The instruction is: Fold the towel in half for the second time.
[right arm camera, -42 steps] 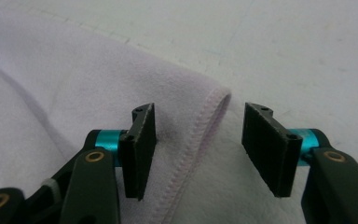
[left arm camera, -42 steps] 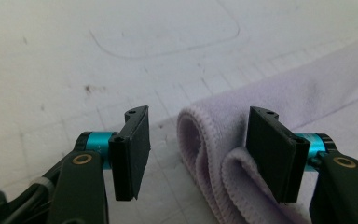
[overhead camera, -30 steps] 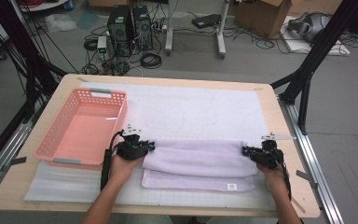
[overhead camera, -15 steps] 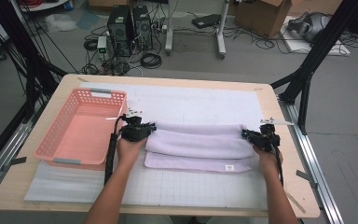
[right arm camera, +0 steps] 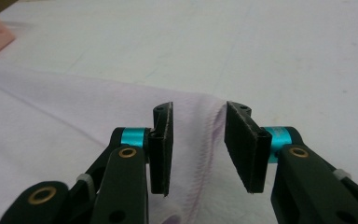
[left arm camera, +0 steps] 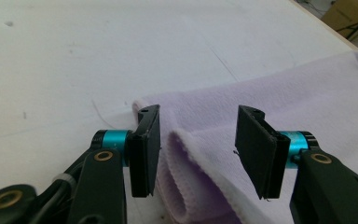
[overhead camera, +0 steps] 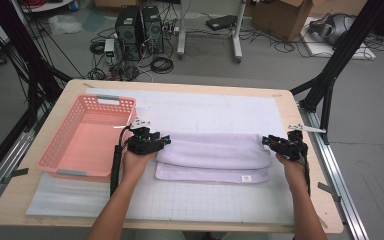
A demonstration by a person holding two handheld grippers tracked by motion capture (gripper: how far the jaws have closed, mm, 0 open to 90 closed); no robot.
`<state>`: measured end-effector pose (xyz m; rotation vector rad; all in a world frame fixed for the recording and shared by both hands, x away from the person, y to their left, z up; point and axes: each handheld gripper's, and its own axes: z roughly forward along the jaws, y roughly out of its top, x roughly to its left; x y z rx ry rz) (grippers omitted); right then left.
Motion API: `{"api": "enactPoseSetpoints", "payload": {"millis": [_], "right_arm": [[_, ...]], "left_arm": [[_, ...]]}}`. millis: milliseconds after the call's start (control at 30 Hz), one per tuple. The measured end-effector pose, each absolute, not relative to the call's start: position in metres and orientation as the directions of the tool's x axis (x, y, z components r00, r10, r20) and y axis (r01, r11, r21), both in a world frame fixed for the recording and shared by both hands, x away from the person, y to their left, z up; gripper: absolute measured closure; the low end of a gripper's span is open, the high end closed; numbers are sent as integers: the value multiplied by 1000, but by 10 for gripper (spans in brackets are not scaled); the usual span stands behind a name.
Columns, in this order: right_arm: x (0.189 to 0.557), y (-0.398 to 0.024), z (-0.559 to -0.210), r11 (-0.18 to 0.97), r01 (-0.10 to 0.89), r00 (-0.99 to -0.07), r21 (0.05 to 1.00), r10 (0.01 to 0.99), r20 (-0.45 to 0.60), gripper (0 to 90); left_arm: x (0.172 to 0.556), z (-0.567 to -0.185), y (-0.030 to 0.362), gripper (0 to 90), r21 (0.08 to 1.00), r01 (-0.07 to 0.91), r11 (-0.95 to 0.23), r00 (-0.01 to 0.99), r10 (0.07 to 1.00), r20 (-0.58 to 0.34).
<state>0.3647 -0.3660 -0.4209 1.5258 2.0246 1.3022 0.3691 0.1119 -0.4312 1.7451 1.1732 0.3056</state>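
High view: left hand-held gripper [overhead camera: 164, 141] and right hand-held gripper [overhead camera: 266, 141] have just opened, releasing the towel [overhead camera: 212, 156]; lavender, folded double, it lies mid-table [overhead camera: 190, 100], now farther forward.

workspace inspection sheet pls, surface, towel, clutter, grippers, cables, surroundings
surface: wooden table under a white gridded mat.
job's things: lilac towel folded lengthwise, lower layer showing along the near edge, small label there.
clutter: pink basket at left, nothing seen inside.
grippers: left gripper and right gripper at the towel's two ends, jaws just opened, cloth between them, pads not pressing.
cables: black cable along the left forearm.
surroundings: computer towers, floor wiring, cardboard box.
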Motion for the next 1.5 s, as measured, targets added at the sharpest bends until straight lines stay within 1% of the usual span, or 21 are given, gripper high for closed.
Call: {"api": "enactPoseSetpoints", "payload": {"millis": [100, 133, 167, 200, 233, 300, 333, 367, 400, 467, 733, 1033, 1067, 1133, 1167, 1233, 1267, 1333, 1400, 1467, 1500], "right_arm": [[361, -360, -420, 57, 644, -437, 763, 846, 306, 538], [361, -358, -421, 79, 649, -449, 757, 843, 297, 523], [360, -355, -422, 103, 655, -459, 749, 841, 285, 536], [359, -353, -423, 129, 653, -470, 746, 842, 266, 568], [358, -352, -423, 151, 654, -482, 741, 838, 255, 653], [355, -349, -424, 199, 652, -507, 732, 832, 225, 777], [353, -348, -423, 214, 649, -513, 730, 831, 212, 830], [351, -348, -423, 211, 645, -517, 735, 828, 216, 841], [349, -349, -423, 214, 640, -522, 738, 826, 213, 851], [342, -350, -423, 208, 632, -521, 747, 827, 210, 856], [315, -353, -424, 193, 573, -538, 797, 822, 187, 859], [289, -357, -424, 212, 555, -564, 804, 806, 177, 858], [286, -357, -425, 220, 555, -567, 802, 806, 171, 858], [281, -357, -427, 234, 561, -573, 794, 802, 168, 853], [279, -358, -427, 238, 562, -575, 792, 800, 168, 833], [274, -360, -424, 224, 551, -565, 804, 809, 163, 712], [273, -362, -421, 194, 547, -548, 814, 818, 173, 656], [271, -367, -416, 137, 529, -531, 837, 823, 202, 605], [270, -369, -414, 104, 525, -513, 845, 830, 217, 568], [272, -368, -417, 121, 538, -501, 834, 841, 202, 557], [273, -366, -420, 128, 557, -497, 821, 843, 206, 556]], "left_arm": [[366, -437, 109, 502, 799, 594, -89, 516, 805, -294], [365, -439, 109, 506, 795, 599, -97, 519, 803, -292], [364, -440, 109, 521, 789, 605, -103, 520, 802, -294], [363, -440, 109, 551, 783, 611, -119, 523, 803, -286], [361, -440, 108, 597, 785, 605, -132, 533, 800, -276], [357, -437, 105, 749, 793, 584, -174, 553, 800, -231], [355, -436, 104, 807, 790, 581, -196, 561, 800, -214], [353, -435, 102, 848, 793, 573, -206, 567, 798, -203], [350, -434, 102, 865, 800, 563, -208, 574, 795, -198], [344, -435, 103, 871, 809, 549, -208, 580, 792, -190], [321, -437, 108, 871, 841, 508, -187, 599, 778, -189], [293, -448, 120, 858, 837, 519, -173, 624, 746, -233], [290, -448, 120, 842, 834, 524, -172, 627, 741, -241], [287, -447, 122, 748, 834, 528, -160, 625, 738, -254], [285, -445, 123, 691, 840, 522, -149, 624, 739, -256], [284, -440, 125, 569, 849, 516, -114, 614, 740, -274], [284, -438, 126, 551, 854, 511, -103, 615, 738, -279], [286, -436, 124, 526, 855, 510, -92, 615, 735, -287], [289, -438, 121, 525, 851, 516, -101, 613, 736, -285], [293, -442, 116, 546, 835, 537, -120, 606, 743, -283], [294, -444, 113, 579, 824, 551, -134, 605, 744, -283]]}}
